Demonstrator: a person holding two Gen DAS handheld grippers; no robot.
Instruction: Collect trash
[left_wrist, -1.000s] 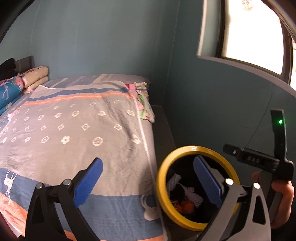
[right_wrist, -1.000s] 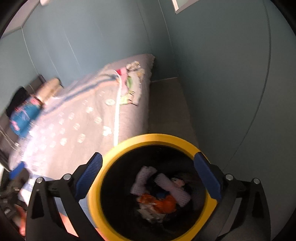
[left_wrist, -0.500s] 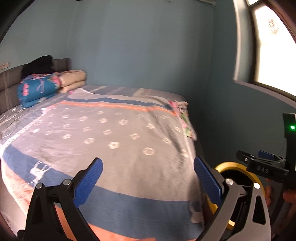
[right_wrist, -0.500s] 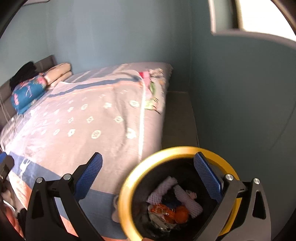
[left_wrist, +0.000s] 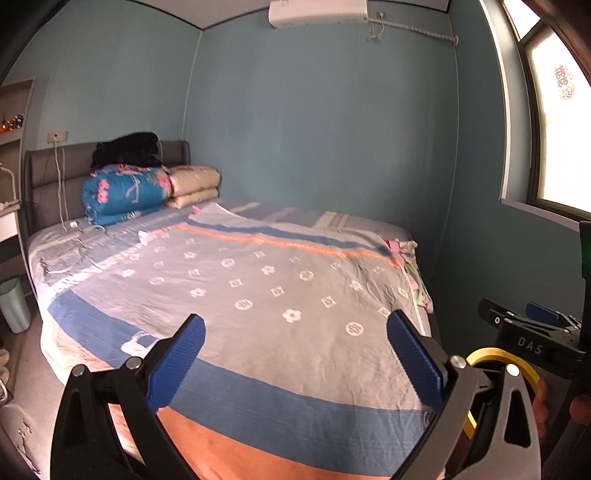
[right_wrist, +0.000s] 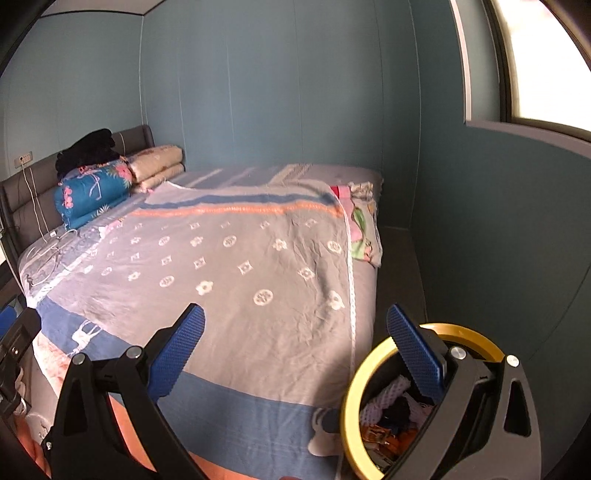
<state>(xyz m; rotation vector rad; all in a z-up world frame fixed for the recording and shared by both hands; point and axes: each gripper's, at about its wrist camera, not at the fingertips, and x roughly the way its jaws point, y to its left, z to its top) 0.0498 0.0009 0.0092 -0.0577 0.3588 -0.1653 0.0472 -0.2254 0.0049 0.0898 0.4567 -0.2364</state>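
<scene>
Yellow rims the black trash bin (right_wrist: 424, 334) on the floor beside the bed (right_wrist: 236, 266), near the blue wall. Inside it lies trash (right_wrist: 388, 410), white, dark and orange. My right gripper (right_wrist: 295, 345) hangs above it, jaws spread wide, holding nothing. My left gripper (left_wrist: 295, 347) is spread and empty too, over the bed.

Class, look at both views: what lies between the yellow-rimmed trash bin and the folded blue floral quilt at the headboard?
Only the patterned bedspread stretches between the trash bin and the blue quilt; the right wrist view shows it best.
</scene>
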